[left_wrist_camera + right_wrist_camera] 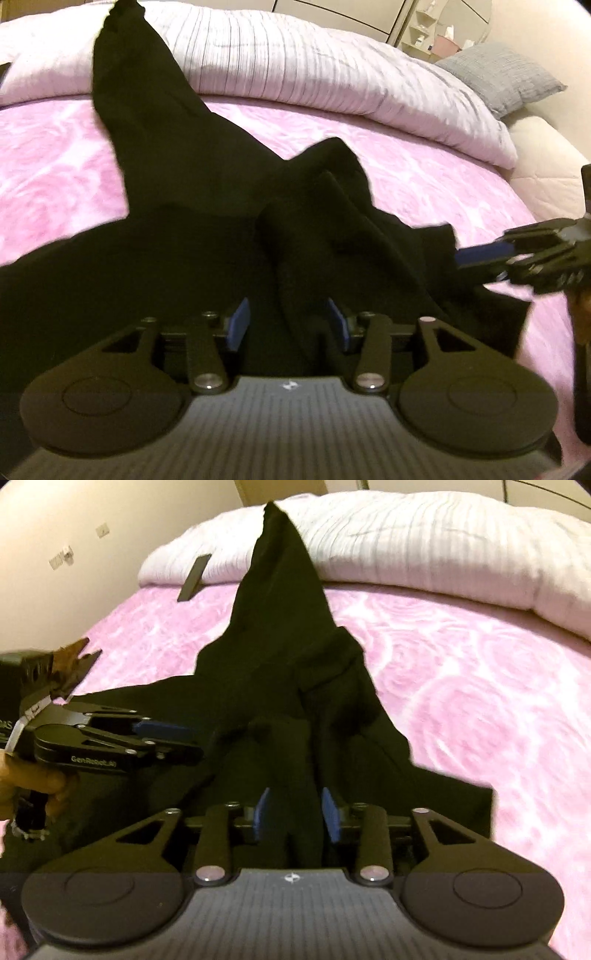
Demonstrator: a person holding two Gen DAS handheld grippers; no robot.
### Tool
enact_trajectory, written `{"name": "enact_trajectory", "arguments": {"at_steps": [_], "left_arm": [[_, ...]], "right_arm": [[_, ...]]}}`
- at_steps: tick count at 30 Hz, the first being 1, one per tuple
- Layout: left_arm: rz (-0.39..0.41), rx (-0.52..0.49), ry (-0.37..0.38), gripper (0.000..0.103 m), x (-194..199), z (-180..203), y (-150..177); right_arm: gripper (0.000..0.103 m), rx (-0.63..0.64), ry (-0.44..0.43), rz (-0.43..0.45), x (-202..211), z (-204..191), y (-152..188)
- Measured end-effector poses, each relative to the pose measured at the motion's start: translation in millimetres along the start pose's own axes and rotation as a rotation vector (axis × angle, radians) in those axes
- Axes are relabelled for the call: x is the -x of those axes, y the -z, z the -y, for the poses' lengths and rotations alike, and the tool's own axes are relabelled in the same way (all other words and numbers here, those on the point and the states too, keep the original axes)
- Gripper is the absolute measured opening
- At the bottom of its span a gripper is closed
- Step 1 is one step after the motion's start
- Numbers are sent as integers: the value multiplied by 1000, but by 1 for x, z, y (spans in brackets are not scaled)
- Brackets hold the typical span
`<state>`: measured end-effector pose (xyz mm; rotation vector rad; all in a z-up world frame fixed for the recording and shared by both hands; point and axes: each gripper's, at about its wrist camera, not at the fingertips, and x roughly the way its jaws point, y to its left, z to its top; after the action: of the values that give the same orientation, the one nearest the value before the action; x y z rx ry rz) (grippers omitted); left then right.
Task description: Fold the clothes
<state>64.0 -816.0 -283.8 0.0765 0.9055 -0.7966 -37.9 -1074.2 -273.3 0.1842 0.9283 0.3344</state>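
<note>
Black garment (288, 672) lies spread on the pink bed cover (461, 672), one end reaching the white duvet (314, 62). Soft, limp, light; best pinched at edges or a fold ridge. Left claw (286, 325) and right claw (295, 808) each pinch bunched cloth.

Home bedroom, work done on a bed.
Pink rose-pattern bedspread (461, 672) covers the bed; crumpled white striped duvet (295, 55) bunched along its far side, grey pillow (502, 75) at the duvet's right end, shelves with small bottles (428, 26) behind that, cream wall with sockets (62, 557) left of the bed.
</note>
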Motion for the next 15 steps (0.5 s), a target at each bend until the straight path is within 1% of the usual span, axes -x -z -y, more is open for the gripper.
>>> {"name": "enact_trajectory", "arguments": {"at_steps": [1, 4, 5, 7, 8, 10, 11, 12, 13, 15], "left_arm": [[-2, -6, 1, 42, 13, 4, 8], [-34, -25, 81, 44, 45, 37, 39], [-44, -31, 108, 45, 56, 48, 49], [-82, -69, 173, 45, 70, 75, 75], [-103, -98, 209, 45, 76, 90, 89], [-149, -152, 273, 46, 84, 118, 116], [-187, -183, 297, 46, 84, 131, 131], [-219, -218, 298, 46, 82, 140, 143], [-232, -247, 293, 46, 82, 145, 152], [-259, -305, 282, 47, 80, 156, 170]], "right_arm": [[43, -18, -6, 2, 16, 2, 8], [45, -112, -32, -12, 66, 6, 42], [45, -153, -34, -28, 82, 5, 59], [49, -227, -33, -69, 106, 1, 90], [50, -270, -41, -103, 116, -3, 110], [51, -307, -88, -165, 130, -12, 148], [52, -316, -113, -198, 135, -17, 167], [52, -317, -131, -233, 138, -21, 183], [52, -312, -144, -264, 138, -25, 198], [52, -251, -148, -285, 137, -32, 219]]}}
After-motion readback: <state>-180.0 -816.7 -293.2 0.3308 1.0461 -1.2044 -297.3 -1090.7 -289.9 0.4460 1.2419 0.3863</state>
